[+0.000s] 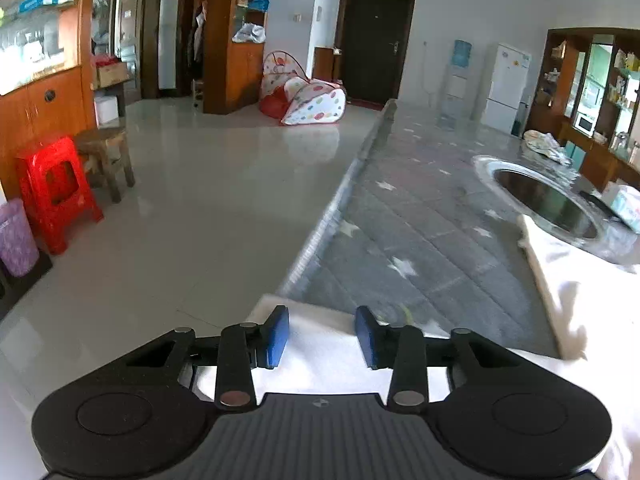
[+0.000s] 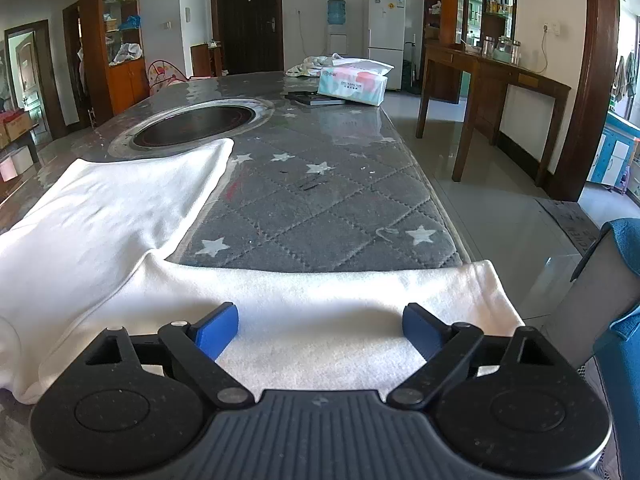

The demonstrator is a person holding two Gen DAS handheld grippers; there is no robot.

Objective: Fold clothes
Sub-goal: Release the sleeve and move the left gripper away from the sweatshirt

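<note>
Both tongs stand released, holding nothing. On the left gripper the blue pads sit a moderate gap apart, low over the near end of a white garment; whether the pads touch the cloth cannot be told from this angle. On the right gripper the jaws are spread wider still, with white cloth showing between them.

From the right wrist view the white garment lies spread on the table, which is covered with a grey quilted mat printed with white stars. One long panel runs away from the camera toward a round metal-rimmed recess set in the tabletop, its far corner resting on the rim. A second band of the cloth lies across the near edge of the table, reaching the right-hand corner.

Farther along the table sit a tissue pack, touching a dark flat object beside it, and a bundled patterned cloth behind them. In the left wrist view the floor beside the table holds a red plastic stool just beside a wooden stool, and a spotted play tent stands well apart near a dark door.
</note>
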